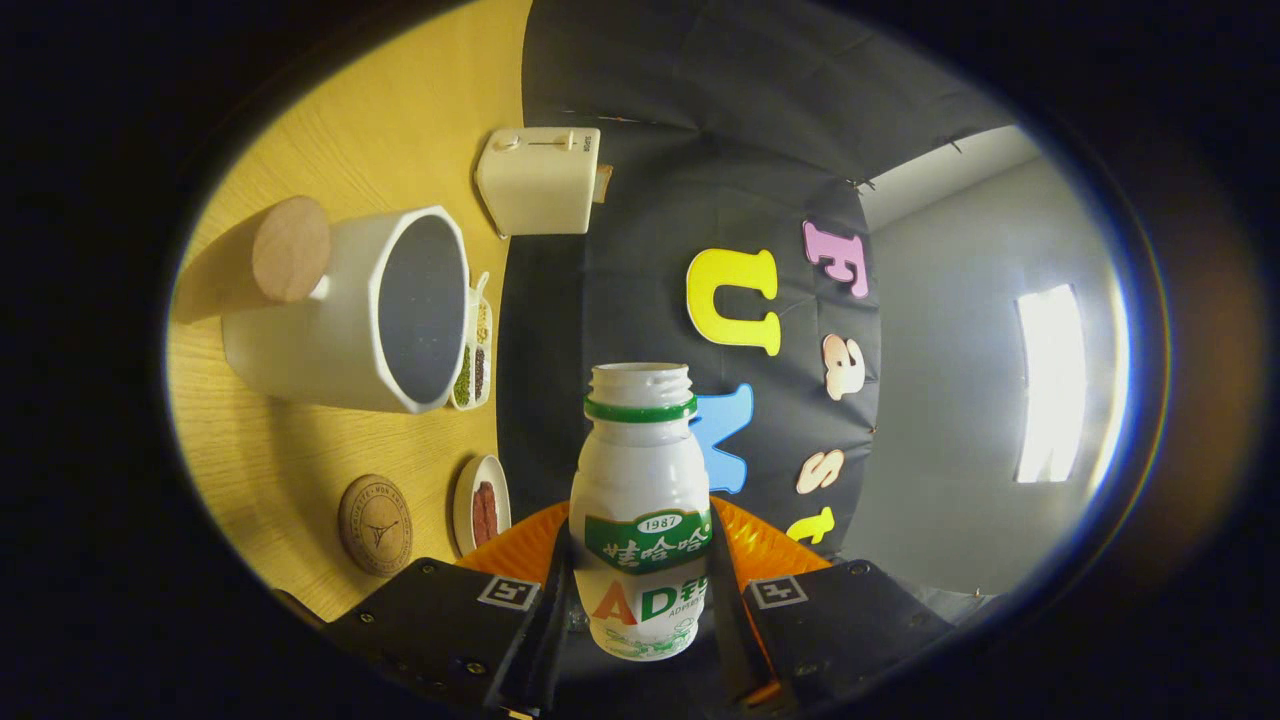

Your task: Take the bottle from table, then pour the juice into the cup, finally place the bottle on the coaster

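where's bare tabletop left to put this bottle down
The tool is shut on the bottle. Bare wood lies between the white cup and the round coaster, and between the cup and the toaster. It is crowded along the wall edge, with the small dish and snack tray.

Beside me I see the wooden bench (300,130), light yellow with a fine grain. Behind it hangs the black cloth wall (700,120), with some folds in it. Past the cloth there is a plain grey room wall (940,400), and on it a bright rectangular light (1050,380) shines strongly.
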